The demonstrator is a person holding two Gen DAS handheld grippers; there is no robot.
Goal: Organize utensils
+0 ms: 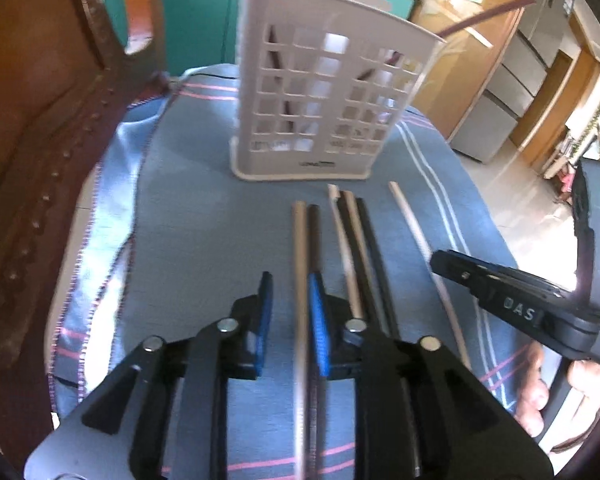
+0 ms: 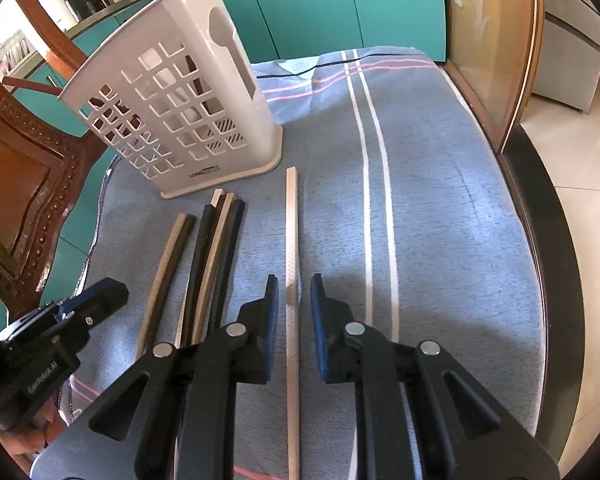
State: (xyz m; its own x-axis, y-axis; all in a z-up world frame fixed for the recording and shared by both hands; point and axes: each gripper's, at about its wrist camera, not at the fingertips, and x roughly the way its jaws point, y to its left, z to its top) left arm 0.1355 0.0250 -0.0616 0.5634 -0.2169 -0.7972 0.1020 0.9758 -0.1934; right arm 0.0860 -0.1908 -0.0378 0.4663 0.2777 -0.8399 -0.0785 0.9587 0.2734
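A white slotted utensil holder (image 1: 320, 104) stands upright on a blue striped cloth (image 1: 188, 200); it also shows in the right wrist view (image 2: 172, 108). Several beige and black chopsticks lie on the cloth in front of it. My left gripper (image 1: 290, 320) is open, its jaws either side of a beige chopstick (image 1: 299, 248) beside a black chopstick (image 1: 314, 240). My right gripper (image 2: 294, 312) is open, straddling a lone beige chopstick (image 2: 291, 240). A bundle of beige and black chopsticks (image 2: 216, 248) lies between the two. Dark red sticks (image 1: 484, 18) stand in the holder.
A carved wooden chair (image 1: 40, 128) stands to the left of the cloth. Teal cabinets (image 2: 340, 4) are behind it. A wooden panel and a dark table edge (image 2: 540, 200) run along the right. The left gripper shows in the right wrist view (image 2: 60, 320).
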